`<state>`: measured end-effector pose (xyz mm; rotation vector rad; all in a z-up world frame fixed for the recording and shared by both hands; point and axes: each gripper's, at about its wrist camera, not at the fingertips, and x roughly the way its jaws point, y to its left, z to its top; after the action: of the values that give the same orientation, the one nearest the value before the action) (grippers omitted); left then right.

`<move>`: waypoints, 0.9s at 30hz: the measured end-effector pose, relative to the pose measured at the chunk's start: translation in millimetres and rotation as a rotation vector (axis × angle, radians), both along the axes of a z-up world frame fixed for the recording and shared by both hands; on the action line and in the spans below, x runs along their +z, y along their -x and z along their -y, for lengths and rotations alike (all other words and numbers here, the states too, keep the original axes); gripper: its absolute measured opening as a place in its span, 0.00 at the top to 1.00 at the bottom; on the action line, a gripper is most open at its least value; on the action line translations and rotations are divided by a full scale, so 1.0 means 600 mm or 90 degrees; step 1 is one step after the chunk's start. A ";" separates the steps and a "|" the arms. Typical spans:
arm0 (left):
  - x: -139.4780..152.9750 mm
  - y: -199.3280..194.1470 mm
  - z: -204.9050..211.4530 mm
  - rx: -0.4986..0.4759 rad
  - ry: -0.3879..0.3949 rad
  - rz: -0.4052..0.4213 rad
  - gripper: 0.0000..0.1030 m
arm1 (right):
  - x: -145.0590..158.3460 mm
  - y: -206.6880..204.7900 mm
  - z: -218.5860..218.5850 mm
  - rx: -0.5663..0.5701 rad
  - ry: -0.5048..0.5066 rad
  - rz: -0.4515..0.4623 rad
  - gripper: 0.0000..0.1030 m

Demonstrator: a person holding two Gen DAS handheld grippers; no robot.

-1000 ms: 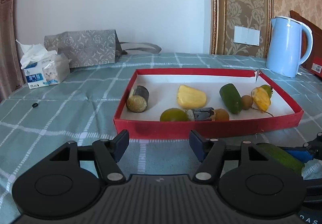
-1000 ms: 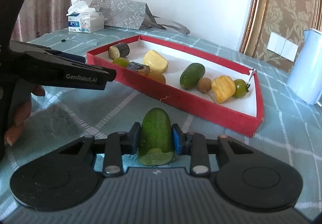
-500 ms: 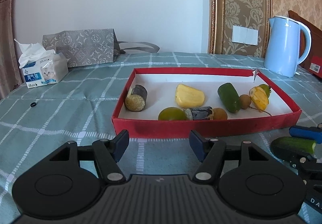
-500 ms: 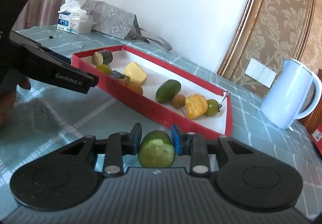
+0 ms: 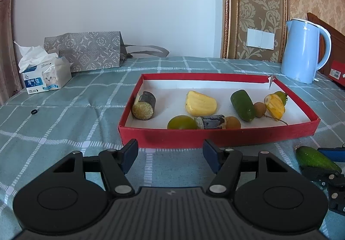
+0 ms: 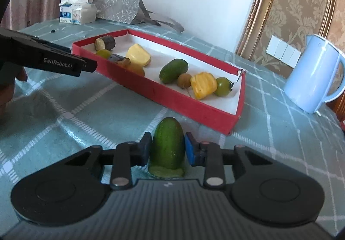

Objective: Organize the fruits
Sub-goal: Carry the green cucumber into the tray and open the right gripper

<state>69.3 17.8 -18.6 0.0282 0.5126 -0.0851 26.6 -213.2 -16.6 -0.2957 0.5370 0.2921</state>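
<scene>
Rightward the right gripper [image 6: 167,150] had swung, clamping the cucumber piece [image 6: 167,149] before the red tray [image 6: 195,108]. Left gripper [image 5: 170,153] gaped wide, empty.

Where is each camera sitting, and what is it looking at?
Left wrist: sits on the left tool, empty, facing the shallow red cardboard tray of fruit pieces straight on; no hand shows.
Right wrist: sits on the right tool, clamping a cut green cucumber piece, facing the tray's corner; fingers show at left.
Both share the tray, the pale blue plastic kettle and each other's tool.
</scene>
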 end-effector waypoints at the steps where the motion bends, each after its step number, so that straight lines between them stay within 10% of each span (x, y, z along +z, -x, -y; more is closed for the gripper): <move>1: 0.000 0.000 0.000 0.000 0.000 0.000 0.36 | 0.000 0.000 0.002 0.001 -0.004 0.000 0.70; 17: 0.000 -0.002 -0.005 0.000 0.018 -0.010 0.36 | 0.035 0.027 -0.024 -0.023 0.117 0.174 0.70; 27: -0.002 -0.007 -0.008 0.003 0.029 -0.024 0.30 | 0.059 -0.081 -0.037 -0.025 0.043 0.155 0.70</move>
<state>73.8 22.3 -20.0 -0.0187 0.5476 -0.0932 74.9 -191.3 18.7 -0.3798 0.3133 0.1961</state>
